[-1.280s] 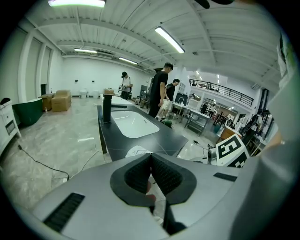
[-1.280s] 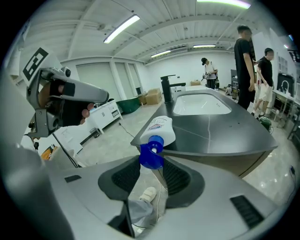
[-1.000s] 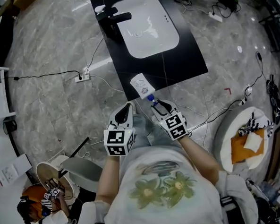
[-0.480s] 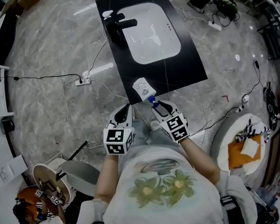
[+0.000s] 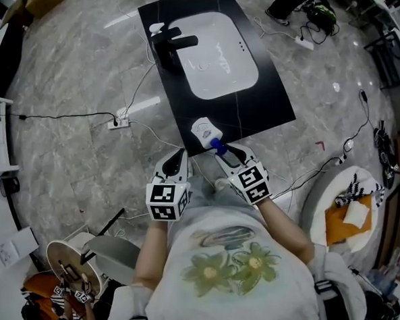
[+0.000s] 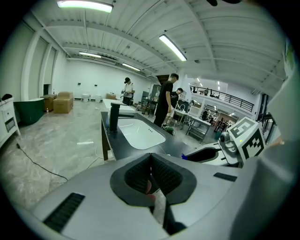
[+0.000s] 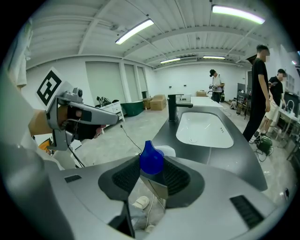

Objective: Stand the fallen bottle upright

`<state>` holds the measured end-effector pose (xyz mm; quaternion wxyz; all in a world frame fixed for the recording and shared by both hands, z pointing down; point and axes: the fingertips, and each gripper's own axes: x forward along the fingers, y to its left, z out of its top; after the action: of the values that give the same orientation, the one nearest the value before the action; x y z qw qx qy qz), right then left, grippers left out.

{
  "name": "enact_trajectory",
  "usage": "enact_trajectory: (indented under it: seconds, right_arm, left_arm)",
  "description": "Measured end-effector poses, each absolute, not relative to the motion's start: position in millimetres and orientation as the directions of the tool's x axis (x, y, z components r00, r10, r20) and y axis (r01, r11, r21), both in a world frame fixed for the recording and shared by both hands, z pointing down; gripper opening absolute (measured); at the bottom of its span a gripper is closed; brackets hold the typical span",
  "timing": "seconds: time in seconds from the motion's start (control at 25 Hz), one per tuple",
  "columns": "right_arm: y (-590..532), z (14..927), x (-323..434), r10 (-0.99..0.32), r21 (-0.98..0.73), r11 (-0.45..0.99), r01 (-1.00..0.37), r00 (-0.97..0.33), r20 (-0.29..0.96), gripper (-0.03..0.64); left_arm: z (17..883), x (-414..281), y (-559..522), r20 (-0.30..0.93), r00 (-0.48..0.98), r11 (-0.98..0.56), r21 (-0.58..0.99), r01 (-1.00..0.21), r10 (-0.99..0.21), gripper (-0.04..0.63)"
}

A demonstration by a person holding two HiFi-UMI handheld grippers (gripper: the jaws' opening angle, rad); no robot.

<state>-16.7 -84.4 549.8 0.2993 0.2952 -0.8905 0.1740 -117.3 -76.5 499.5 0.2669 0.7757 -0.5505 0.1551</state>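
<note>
A white bottle [image 5: 204,130] with a blue cap [image 5: 216,145] leans at the near edge of the black counter [image 5: 265,92], its base on the top and its cap end raised toward me. My right gripper [image 5: 221,149] is shut on the cap; in the right gripper view the blue cap [image 7: 151,158] sits between the pads, with the white body [image 7: 166,151] just behind it. My left gripper [image 5: 180,156] hovers to the left of the bottle, off the counter, shut with nothing held. The right gripper [image 6: 202,154] also shows in the left gripper view.
A white sink [image 5: 220,56] and a black faucet [image 5: 168,42] fill the counter's far part. A power strip [image 5: 119,123] and cables lie on the marble floor to the left. A white tub [image 5: 326,191] with an orange cloth stands at the right. People [image 7: 258,93] stand beyond the counter.
My right gripper has risen with the cap in it, and the bottle looks shorter from above, tipped further up. The left gripper has shifted slightly.
</note>
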Motion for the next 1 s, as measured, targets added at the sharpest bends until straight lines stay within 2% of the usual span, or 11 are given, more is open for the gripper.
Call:
enact_trajectory:
  seconds: [1.0]
  right_arm:
    - [-129, 518, -52, -0.476, -0.119, 0.744, -0.657, -0.647, 0.596, 0.170]
  left_arm:
    - [497, -143, -116, 0.526, 0.401, -0.312, 0.254, -0.916, -0.750, 0.018]
